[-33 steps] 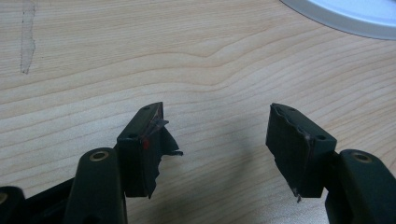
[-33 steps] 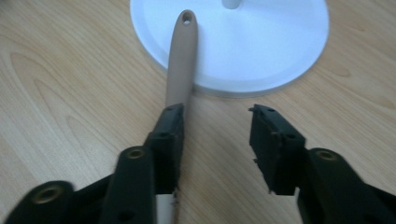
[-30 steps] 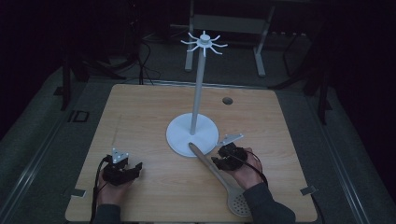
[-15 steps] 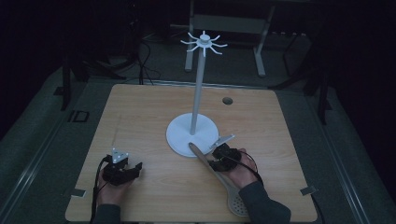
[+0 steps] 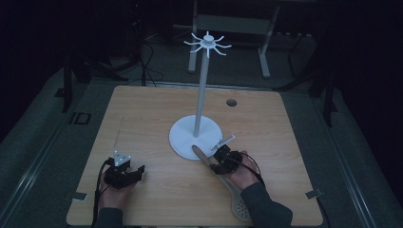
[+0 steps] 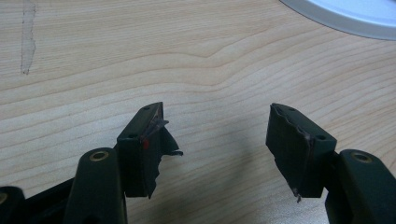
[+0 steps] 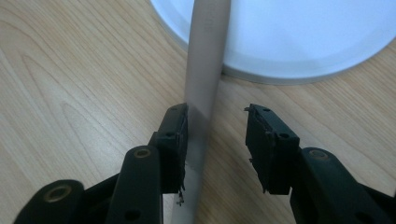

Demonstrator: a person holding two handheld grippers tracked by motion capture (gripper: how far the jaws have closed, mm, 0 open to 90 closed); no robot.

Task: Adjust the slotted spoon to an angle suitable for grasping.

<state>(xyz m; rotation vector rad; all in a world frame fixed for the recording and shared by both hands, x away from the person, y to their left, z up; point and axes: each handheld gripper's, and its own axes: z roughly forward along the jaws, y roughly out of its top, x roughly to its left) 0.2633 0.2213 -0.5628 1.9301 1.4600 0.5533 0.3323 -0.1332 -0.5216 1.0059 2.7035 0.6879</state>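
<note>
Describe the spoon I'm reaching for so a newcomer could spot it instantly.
Find the white stand at the table's centre. The slotted spoon runs from its base toward the near edge, handle between the right gripper jaws. It's the one long wooden utensil, with a perforated bowl.

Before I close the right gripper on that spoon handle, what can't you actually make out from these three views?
- Slotted spoon: high view, the right hand and sleeve cover its middle; the bowl's lower rim meets the picture's bottom edge.
- Spoon handle: right gripper view, whether the far pad touches it cannot be told; a gap shows.
- Stand: both gripper views cut off its base; the hooks on top are too small to count.
</note>
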